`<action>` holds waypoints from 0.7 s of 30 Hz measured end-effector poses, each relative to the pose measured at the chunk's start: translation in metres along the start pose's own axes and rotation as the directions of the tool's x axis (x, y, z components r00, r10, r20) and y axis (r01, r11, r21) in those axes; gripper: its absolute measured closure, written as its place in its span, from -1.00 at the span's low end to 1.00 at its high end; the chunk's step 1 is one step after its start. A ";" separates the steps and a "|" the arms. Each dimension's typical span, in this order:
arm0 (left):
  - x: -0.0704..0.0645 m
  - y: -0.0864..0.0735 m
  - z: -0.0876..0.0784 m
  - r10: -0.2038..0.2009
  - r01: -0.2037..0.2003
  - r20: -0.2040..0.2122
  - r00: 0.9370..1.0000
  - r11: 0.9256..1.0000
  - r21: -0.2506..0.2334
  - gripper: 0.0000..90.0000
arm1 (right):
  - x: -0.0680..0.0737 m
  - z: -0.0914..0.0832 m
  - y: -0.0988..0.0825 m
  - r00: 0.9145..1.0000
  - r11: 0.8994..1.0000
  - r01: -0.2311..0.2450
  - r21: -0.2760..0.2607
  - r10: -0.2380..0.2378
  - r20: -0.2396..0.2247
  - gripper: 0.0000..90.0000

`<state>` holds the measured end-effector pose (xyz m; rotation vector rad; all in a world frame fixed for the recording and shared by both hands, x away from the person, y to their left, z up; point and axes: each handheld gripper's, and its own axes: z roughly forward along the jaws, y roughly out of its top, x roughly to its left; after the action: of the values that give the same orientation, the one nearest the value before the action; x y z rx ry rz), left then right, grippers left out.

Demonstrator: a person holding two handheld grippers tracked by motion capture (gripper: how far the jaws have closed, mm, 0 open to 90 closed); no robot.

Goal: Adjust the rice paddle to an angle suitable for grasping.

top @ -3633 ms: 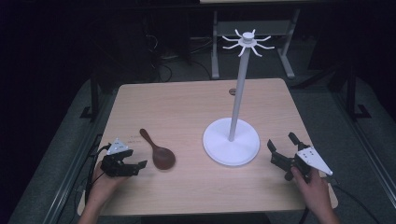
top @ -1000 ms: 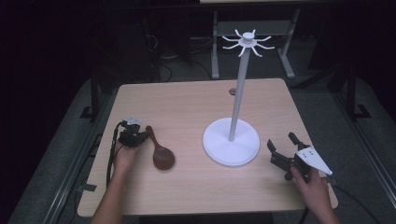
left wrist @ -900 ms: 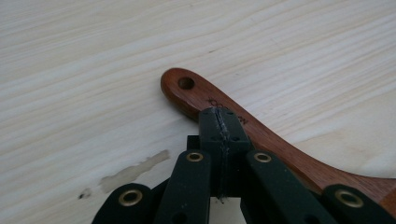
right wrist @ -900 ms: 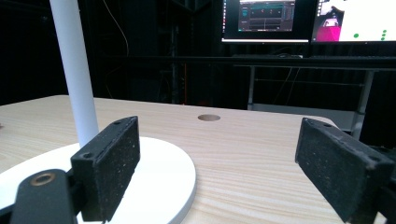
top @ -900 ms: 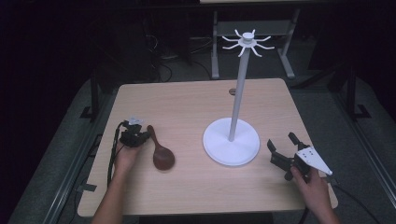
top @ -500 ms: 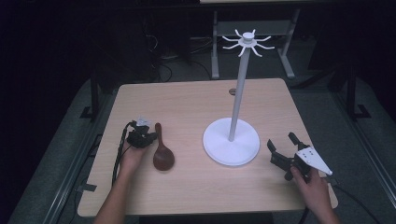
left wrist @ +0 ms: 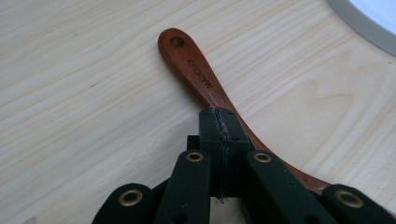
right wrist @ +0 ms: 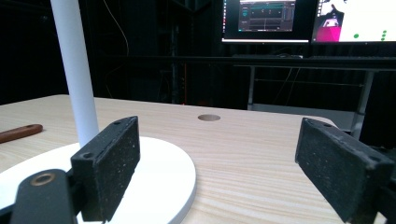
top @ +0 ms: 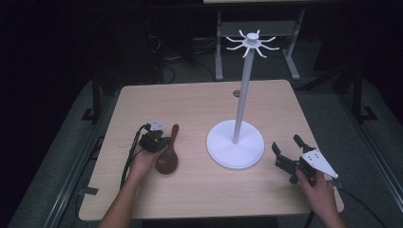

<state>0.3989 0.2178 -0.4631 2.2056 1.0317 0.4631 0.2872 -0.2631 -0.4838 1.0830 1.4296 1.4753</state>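
A dark brown wooden spoon lies on the table left of centre, with its handle pointing away from me. In the left gripper view, the handle with its hanging hole runs out from under the jaws. My left gripper is shut, jaws pressed flat together, and its tips sit over the handle with nothing between them. A white hanger stand with a tall pole and hooks at the top stands mid-table. My right gripper is open to the right of the stand's base, with its wide-apart pads framing bare table.
The stand's pole and round base lie just left of the right gripper. A small round hole is set in the table near its far edge. Beyond the table are metal frames, cables and lit monitors.
My left gripper has moved right across the table to the spoon. The spoon's handle has swung from pointing far-left to far-right, its bowl staying put. The right gripper has not moved.
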 end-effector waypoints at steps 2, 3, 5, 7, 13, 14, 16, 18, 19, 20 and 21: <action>-0.004 0.002 0.001 0.004 -0.004 0.012 1.000 1.000 -0.009 1.00 | 0.000 0.000 0.000 1.000 1.000 -0.003 0.001 0.003 0.000 -0.70; -0.006 0.002 0.001 0.005 -0.005 0.017 1.000 1.000 -0.010 1.00 | 0.000 0.000 0.000 1.000 1.000 -0.003 0.001 0.003 0.000 -0.70; -0.007 0.003 0.002 0.016 -0.016 0.024 1.000 1.000 -0.009 1.00 | 0.000 0.000 0.000 1.000 1.000 0.000 0.000 0.000 -0.001 -0.70; -0.014 0.005 0.003 0.025 -0.024 0.044 0.999 1.000 -0.015 1.00 | 0.000 0.000 0.000 1.000 1.000 0.000 0.000 0.000 0.000 -0.70; -0.027 0.010 0.006 0.067 -0.066 0.080 0.995 0.998 -0.019 1.00 | 0.000 0.000 0.000 1.000 1.000 0.001 0.000 -0.001 -0.002 -0.70; -0.029 0.010 0.007 0.070 -0.069 0.090 0.993 0.997 -0.019 1.00 | 0.000 0.000 0.000 1.000 1.000 0.001 0.000 -0.001 -0.002 -0.70; -0.033 0.012 0.007 0.082 -0.081 0.101 0.991 0.997 -0.019 1.00 | 0.000 0.000 0.000 1.000 1.000 0.001 0.000 -0.001 -0.001 -0.70; -0.036 0.013 0.008 0.101 -0.100 0.104 0.989 0.995 -0.020 1.00 | 0.000 0.000 0.000 1.000 1.000 0.001 0.000 -0.001 -0.002 -0.70; -0.037 0.013 0.008 0.095 -0.093 0.108 0.990 0.995 -0.023 1.00 | 0.000 0.000 0.000 1.000 1.000 0.001 0.000 -0.001 -0.001 -0.70; -0.037 0.014 0.008 0.099 -0.097 0.105 0.989 0.995 -0.023 1.00 | 0.000 0.000 0.000 1.000 1.000 -0.001 0.001 0.001 -0.002 -0.70; -0.037 0.014 0.008 0.099 -0.097 0.105 0.989 0.995 -0.023 1.00 | 0.000 0.000 0.000 1.000 1.000 0.001 0.000 -0.001 -0.001 -0.70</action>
<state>0.3876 0.1791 -0.4612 2.2469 0.8626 0.3921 0.2872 -0.2629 -0.4838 1.0817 1.4310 1.4757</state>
